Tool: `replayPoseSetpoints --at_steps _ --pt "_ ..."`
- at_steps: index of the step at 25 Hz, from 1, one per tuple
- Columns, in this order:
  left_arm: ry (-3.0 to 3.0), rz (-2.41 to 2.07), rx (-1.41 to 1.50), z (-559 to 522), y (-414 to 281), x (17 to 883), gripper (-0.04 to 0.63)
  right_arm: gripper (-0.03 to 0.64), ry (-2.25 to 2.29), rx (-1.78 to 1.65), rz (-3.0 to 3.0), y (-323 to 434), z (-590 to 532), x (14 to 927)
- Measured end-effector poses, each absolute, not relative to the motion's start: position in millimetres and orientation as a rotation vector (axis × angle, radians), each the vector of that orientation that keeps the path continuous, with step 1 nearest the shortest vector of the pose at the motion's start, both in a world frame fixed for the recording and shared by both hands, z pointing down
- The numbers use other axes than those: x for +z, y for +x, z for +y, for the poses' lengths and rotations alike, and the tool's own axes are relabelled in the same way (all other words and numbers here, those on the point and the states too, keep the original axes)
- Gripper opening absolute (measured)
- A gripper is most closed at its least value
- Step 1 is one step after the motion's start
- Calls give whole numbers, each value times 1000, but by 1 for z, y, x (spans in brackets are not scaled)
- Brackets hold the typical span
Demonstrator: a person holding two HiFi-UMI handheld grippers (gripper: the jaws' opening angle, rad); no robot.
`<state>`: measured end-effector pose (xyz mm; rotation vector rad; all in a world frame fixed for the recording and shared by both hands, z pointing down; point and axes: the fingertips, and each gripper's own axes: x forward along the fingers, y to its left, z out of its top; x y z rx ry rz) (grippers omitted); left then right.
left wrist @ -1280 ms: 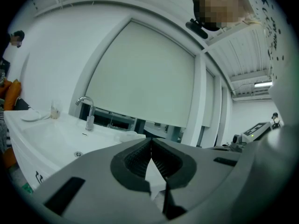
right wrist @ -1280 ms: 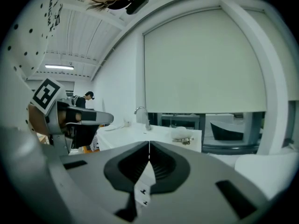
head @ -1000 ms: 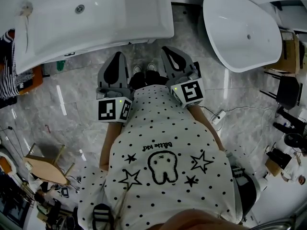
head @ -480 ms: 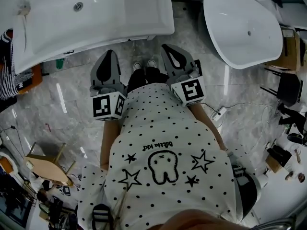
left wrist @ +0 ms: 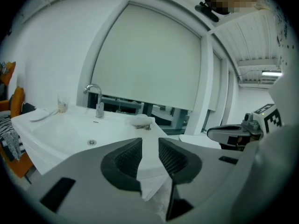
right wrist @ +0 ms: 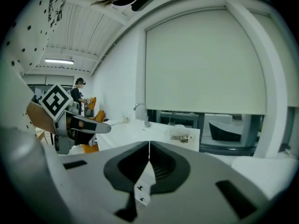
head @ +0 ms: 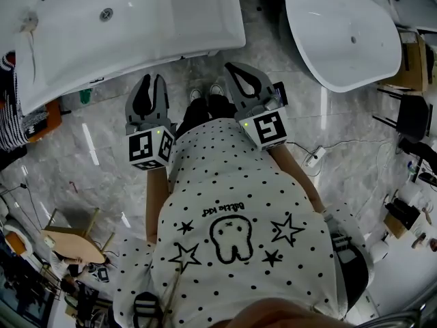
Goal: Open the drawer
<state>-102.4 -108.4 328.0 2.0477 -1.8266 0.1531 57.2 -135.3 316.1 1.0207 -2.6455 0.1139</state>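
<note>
Drawer: no view showed it plainly. Whatever sat under the basin point(head: 171, 19) was hidden below its front edge in the head view. A tap point(left wrist: 96, 97) stood at the basin's far edge.

The left gripper point(head: 153, 80) hung just in front of the basin, near the right half of its front edge and clear of it. Its jaws had just been opening and stood a narrow gap apart. Nothing was between them, and only the basin's near corner showed through the gap.

The right gripper point(head: 232, 68) was held off the basin's right front corner, close beside the left one and not touching the basin. Its jaws were pressed together and gripped nothing.

Further right of the basin, across a strip of grey floor point(head: 273, 26), lay a white tub point(head: 341, 39).
</note>
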Motion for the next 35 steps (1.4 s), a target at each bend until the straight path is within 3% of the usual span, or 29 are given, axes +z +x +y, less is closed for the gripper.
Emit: replayPoseSetpoints --at_steps 1,4,35 --pt "2049 -1803 168 -109 -100 333 109 15 1025 115 -2645 58 -136 316" --pt "2052 -1738 223 -110 -95 353 115 15 1045 122 -2639 60 -136 315" --pt "1799 -1608 456 -126 -92 577 80 15 1081 307 -2533 63 -103 356"
